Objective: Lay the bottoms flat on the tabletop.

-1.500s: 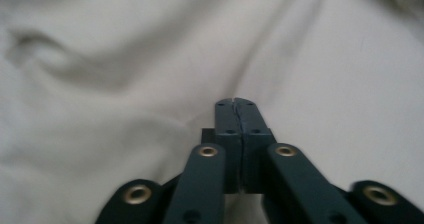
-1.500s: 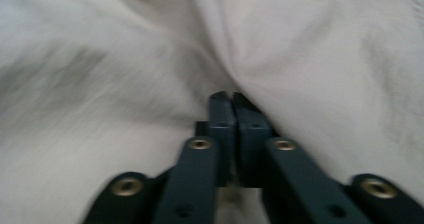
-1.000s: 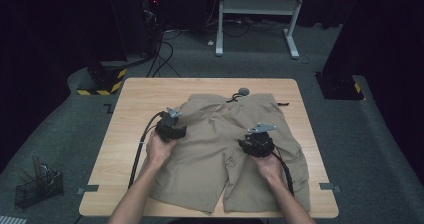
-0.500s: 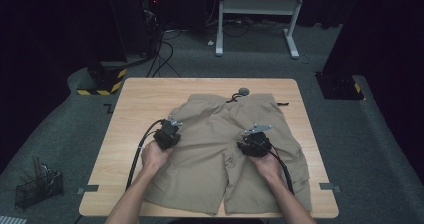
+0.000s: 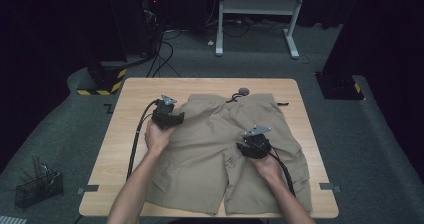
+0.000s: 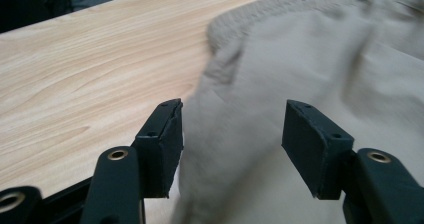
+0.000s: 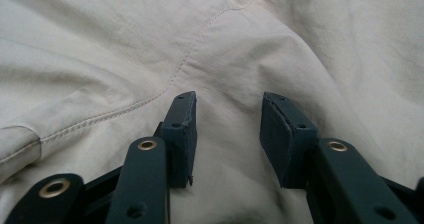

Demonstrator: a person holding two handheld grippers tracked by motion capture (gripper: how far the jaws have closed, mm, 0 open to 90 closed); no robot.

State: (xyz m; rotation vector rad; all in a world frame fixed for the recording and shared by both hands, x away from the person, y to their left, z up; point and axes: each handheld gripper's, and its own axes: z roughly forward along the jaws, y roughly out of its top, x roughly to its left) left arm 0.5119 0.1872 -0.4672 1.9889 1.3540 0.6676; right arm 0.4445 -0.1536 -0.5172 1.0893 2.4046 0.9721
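shorts (image 6: 310,74) blurred and cropped, waistband button (image 5: 244,91) indistinct

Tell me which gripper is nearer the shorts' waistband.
Left. The left gripper sits at the shorts' side edge just below the waistband; the right gripper rests lower, near the crotch seam.

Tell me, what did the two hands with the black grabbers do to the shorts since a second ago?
The left gripper slid along the shorts' left edge toward the waistband; its jaws have just been opening, with fabric lying loose between them, not pinched. The right gripper stayed open over the right leg. The shorts stayed flat on the table.
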